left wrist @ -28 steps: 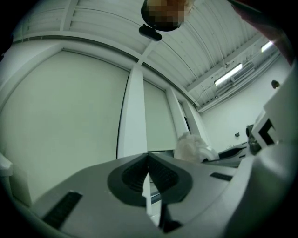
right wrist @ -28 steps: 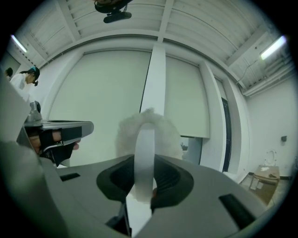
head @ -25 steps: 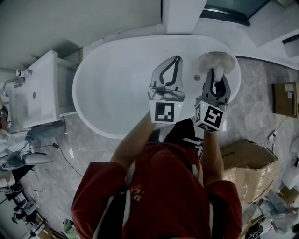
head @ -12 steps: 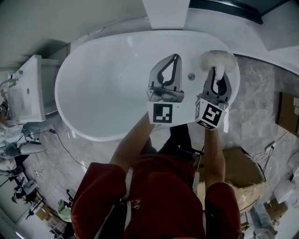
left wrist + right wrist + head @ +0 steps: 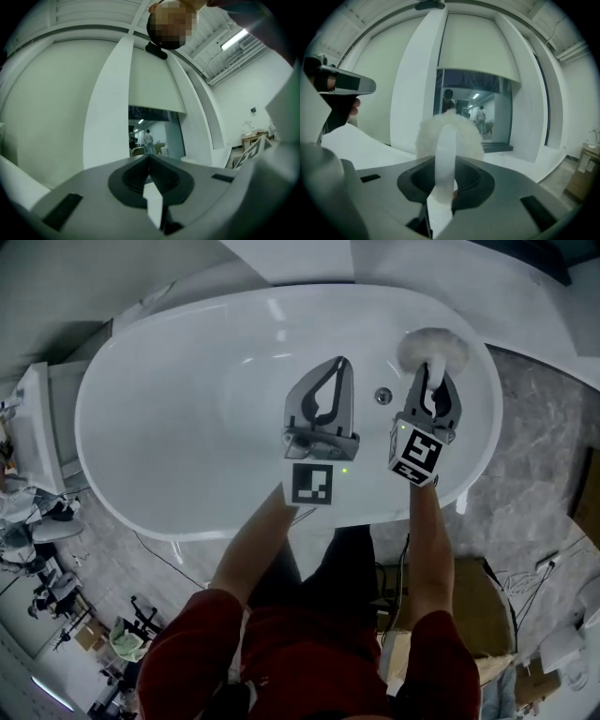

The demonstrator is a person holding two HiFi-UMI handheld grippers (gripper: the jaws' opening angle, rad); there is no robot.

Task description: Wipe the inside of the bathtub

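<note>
— What do the right tongs (image 5: 429,381) have?

— They are closed tight on the white handle (image 5: 445,152) of a fluffy brush (image 5: 433,349). The handle stands up between the two jaws. The soft white head pokes out just past the tips.

— Where is that soft head?

— Right in front of the right tongs, at the end of the bathtub (image 5: 178,399), close under its rim. I cannot tell if it touches the tub wall.

— And the left tongs (image 5: 343,364)?

— Their jaws are closed all the way, tip to tip, with nothing between them. They hang over the inside of the tub, just beside the right tongs, on their left.

— Is anything between the two tongs?

— Yes, the little round drain (image 5: 382,396). It sits in the tub, in the gap between them.

— Which way do the tongs point?

— Both point away from the person, toward the far side of the tub. The person's bare arms reach out behind them.
</note>
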